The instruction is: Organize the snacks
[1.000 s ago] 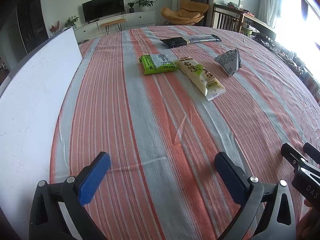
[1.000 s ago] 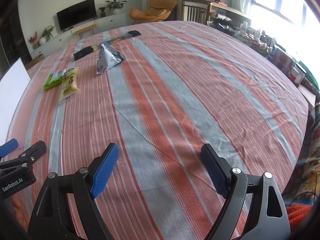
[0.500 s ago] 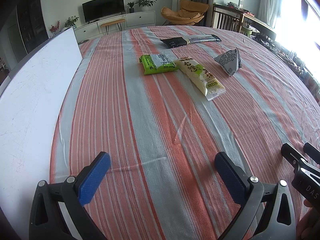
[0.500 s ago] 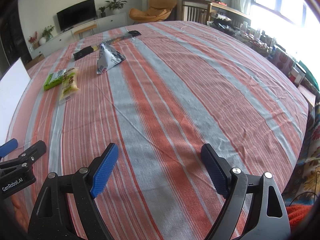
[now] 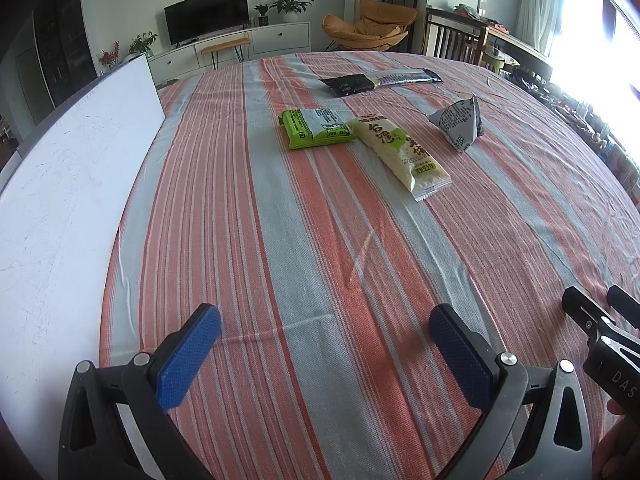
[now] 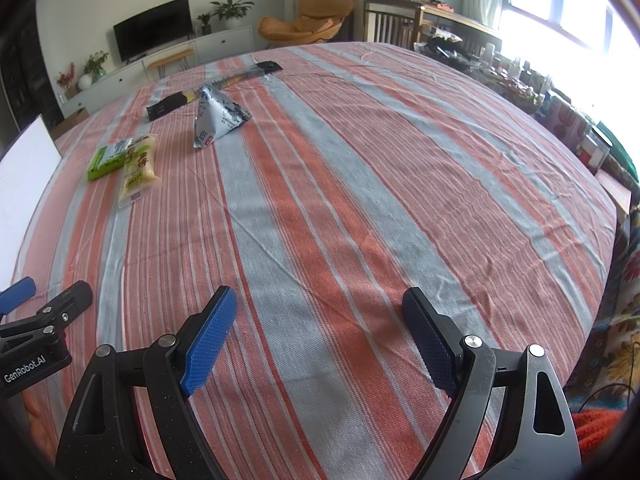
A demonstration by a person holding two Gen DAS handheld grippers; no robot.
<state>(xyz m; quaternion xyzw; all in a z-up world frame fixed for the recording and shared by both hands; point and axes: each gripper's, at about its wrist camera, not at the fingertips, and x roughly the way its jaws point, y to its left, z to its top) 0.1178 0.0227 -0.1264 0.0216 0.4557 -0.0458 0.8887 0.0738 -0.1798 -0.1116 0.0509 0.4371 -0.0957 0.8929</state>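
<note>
Both grippers empty, snacks not yet touched.

In the left wrist view the white board fills the left edge, and my left gripper sits low in the frame with its jaws spread wide over the striped cloth, pinching nothing. Up in the middle lie the green packet and, touching its right side, the long pale packet; above them the black packet, and toward the upper right the grey pyramid pouch. My right gripper is likewise spread and empty. I judge this the start: next I must reach forward to one packet, probably the pale one, and close on its edge.
</note>
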